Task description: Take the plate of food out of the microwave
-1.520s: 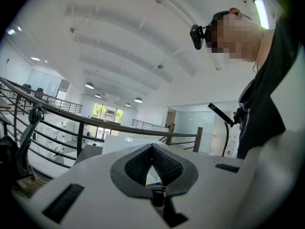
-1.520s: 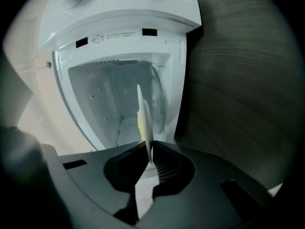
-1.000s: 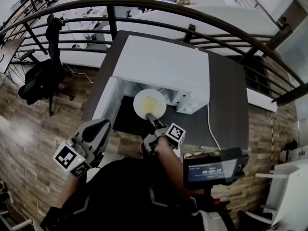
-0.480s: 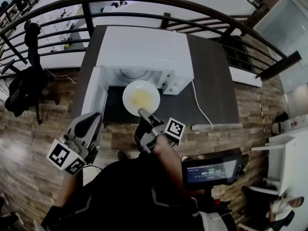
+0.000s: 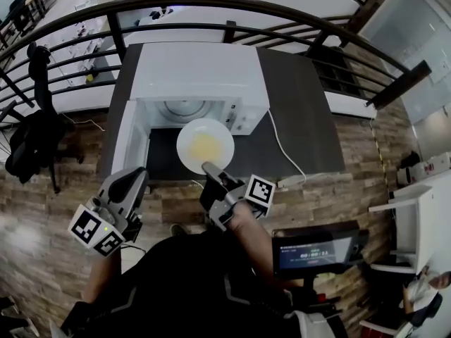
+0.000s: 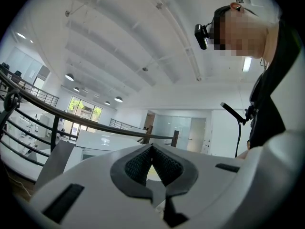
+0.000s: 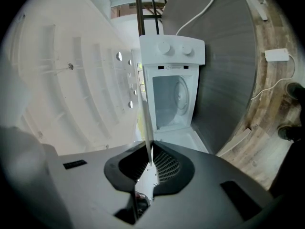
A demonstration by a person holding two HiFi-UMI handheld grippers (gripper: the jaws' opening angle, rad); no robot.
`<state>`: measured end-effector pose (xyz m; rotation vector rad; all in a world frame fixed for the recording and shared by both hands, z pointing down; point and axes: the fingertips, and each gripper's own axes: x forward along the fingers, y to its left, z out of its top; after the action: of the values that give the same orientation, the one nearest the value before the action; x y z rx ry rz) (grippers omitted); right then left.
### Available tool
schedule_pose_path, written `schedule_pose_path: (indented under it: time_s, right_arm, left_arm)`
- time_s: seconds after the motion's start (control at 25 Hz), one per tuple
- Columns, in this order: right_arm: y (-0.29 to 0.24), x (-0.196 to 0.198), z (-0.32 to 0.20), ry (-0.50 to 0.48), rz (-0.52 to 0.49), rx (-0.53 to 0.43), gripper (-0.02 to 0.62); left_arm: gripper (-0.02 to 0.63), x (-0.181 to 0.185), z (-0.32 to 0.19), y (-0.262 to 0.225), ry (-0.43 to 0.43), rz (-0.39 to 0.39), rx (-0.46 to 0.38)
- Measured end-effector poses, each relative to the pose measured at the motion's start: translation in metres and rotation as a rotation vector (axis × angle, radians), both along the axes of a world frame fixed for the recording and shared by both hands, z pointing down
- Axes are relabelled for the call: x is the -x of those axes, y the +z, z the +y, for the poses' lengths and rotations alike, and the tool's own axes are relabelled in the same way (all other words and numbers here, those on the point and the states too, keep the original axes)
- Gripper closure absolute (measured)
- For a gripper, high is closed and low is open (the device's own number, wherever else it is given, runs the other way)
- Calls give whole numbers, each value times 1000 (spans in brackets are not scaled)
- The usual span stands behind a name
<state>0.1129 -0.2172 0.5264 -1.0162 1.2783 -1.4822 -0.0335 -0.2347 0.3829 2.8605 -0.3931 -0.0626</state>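
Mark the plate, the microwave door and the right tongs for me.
plate point(image 5: 185, 146): head view, bare left rim.
door point(image 5: 130, 141): head view, middle of the open panel.
right tongs point(image 5: 209, 167): head view, tips on the plate's near edge.

This looks like an open-plan office building, seen from a mezzanine with a wood-plank floor point(image 5: 345, 196). A curved black railing point(image 5: 232, 4) runs along the far side with white desks point(image 5: 81, 69) beyond it. An office chair point(image 5: 28, 143) stands at the left.

white plate point(image 5: 185, 148), yellow food point(image 5: 206, 144), white microwave point(image 5: 201, 72)

No legible text, screen point(image 5: 313, 247) digits blurred
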Motion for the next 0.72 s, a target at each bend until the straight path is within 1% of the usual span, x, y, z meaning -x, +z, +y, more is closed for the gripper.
schedule_pose_path:
  time_s: [0.16,0.4,0.6,0.72]
  right_arm:
    - [-7,-14,-1,-25,-3,-15,574]
    - [-26,-34,0,-58,15,-39,574]
    - [-26,-40,4,-88,11,-41,575]
    - [-24,-44,4,-105,19,-40,577]
  left_arm:
    - [604,-16,1,-2,-13,-11,6]
    - [604,-39,2,-7,-34,-27,-9]
    - [604,-52,0,-1,-57,-27,14]
    - [604,-62,-1,-2,-57,-26,10]
